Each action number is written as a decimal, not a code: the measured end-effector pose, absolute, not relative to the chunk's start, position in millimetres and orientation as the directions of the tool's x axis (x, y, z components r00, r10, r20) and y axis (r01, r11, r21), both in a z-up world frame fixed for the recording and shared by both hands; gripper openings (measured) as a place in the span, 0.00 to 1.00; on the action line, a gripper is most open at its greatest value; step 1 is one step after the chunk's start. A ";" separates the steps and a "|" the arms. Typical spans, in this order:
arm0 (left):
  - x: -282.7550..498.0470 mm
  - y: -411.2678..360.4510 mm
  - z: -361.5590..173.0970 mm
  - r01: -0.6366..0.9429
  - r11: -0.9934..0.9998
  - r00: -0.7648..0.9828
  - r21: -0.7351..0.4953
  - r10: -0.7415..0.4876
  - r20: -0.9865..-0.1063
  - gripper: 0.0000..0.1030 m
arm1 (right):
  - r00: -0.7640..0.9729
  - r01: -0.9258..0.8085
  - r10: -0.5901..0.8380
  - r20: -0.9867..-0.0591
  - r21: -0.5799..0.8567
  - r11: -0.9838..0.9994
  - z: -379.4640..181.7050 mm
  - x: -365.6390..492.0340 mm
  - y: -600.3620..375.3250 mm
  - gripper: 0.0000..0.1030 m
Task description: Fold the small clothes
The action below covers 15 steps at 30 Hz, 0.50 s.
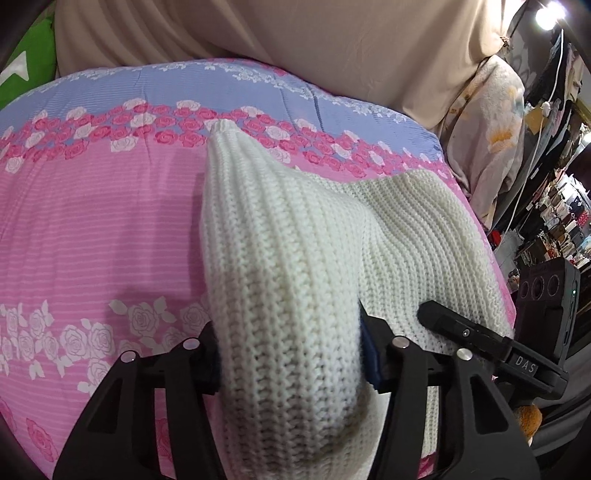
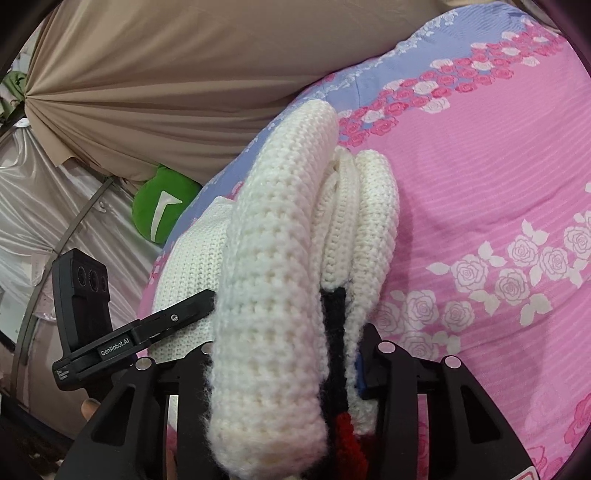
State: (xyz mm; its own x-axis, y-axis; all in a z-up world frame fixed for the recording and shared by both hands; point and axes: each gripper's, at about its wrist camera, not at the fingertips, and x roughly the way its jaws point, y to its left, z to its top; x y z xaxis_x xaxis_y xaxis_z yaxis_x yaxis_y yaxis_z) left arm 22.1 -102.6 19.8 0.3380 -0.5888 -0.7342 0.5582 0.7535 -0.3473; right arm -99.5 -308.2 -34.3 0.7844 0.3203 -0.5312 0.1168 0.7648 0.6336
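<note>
A cream knitted sweater (image 1: 417,229) lies on a pink floral bedspread (image 1: 92,229). My left gripper (image 1: 291,354) is shut on a thick fold of the sweater (image 1: 273,280) that rises between its fingers. My right gripper (image 2: 284,369) is shut on another bunched part of the same sweater (image 2: 273,295), where black and red knit trim (image 2: 338,369) shows between the layers. The right gripper (image 1: 480,336) also appears in the left wrist view, resting at the sweater's right edge. The left gripper (image 2: 147,328) appears in the right wrist view beside the sweater's left side.
The bedspread has a blue band with pink roses (image 1: 221,92) along its far edge. Beige drapery (image 1: 295,33) hangs behind the bed. A green cushion (image 2: 162,206) sits at the bed's edge. Cluttered shelves and hanging cloth (image 1: 546,206) stand at the right.
</note>
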 end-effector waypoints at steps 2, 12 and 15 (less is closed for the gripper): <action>19.8 -99.3 26.4 0.568 0.747 0.346 -0.346 -0.598 -0.723 0.49 | 0.795 0.099 0.320 -0.515 0.631 0.769 -24.3 -102.6 -303.0 0.40; 7.0 -45.8 123.0 0.673 0.674 0.455 -0.306 -0.702 -0.548 0.47 | 0.875 -0.115 0.347 -0.338 0.552 0.826 77.3 -109.6 -257.1 0.40; 18.7 -20.0 156.5 0.670 0.691 0.519 -0.272 -0.697 -0.494 0.48 | 0.870 -0.191 0.395 -0.295 0.538 0.821 105.0 -80.7 -242.3 0.41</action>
